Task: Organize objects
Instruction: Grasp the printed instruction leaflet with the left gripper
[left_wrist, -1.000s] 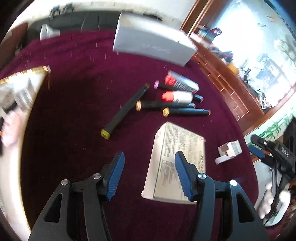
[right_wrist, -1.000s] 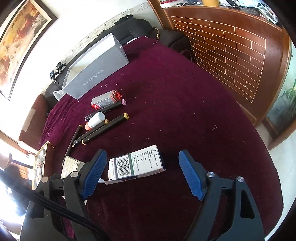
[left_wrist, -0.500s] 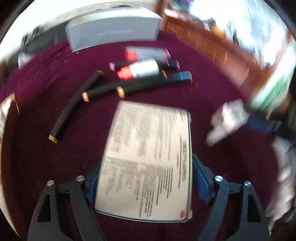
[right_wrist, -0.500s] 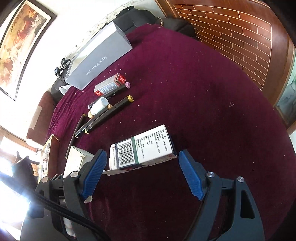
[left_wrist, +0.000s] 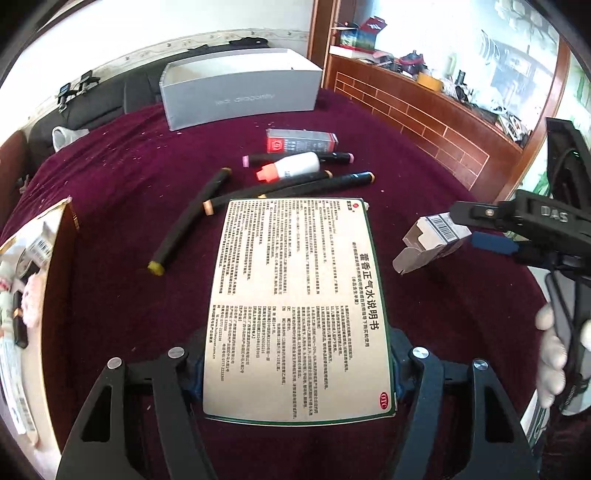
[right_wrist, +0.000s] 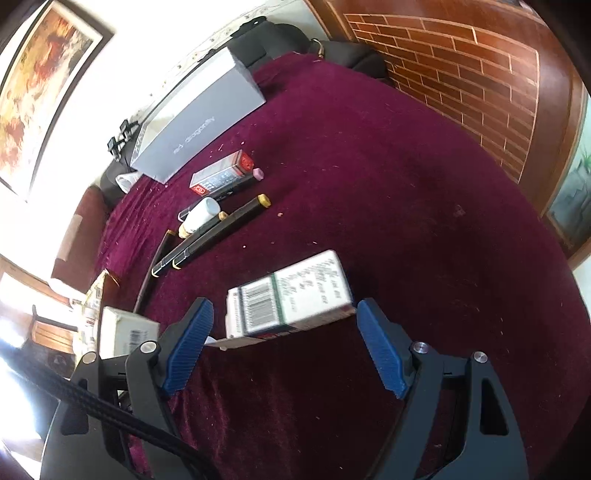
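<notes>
Left gripper (left_wrist: 297, 369) closing, fingers clamping on flat printed box (left_wrist: 299, 306). Right gripper (right_wrist: 282, 345) fingers standing apart around barcode box (right_wrist: 291, 295), not pressing.

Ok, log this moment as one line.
left fingers closing on printed box | right fingers open around barcode box, no contact | markers, bottle loose on cloth

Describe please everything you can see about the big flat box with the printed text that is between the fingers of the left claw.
The flat box looks like cardboard: a cream top face with a thin green border, dense black print, and a small red oval mark at one near corner. It lies face up between the left claw, whose jaws are closing on its two long sides. Its far end reaches toward the black markers. Whether it rests on the maroon cloth cannot be told.
</notes>
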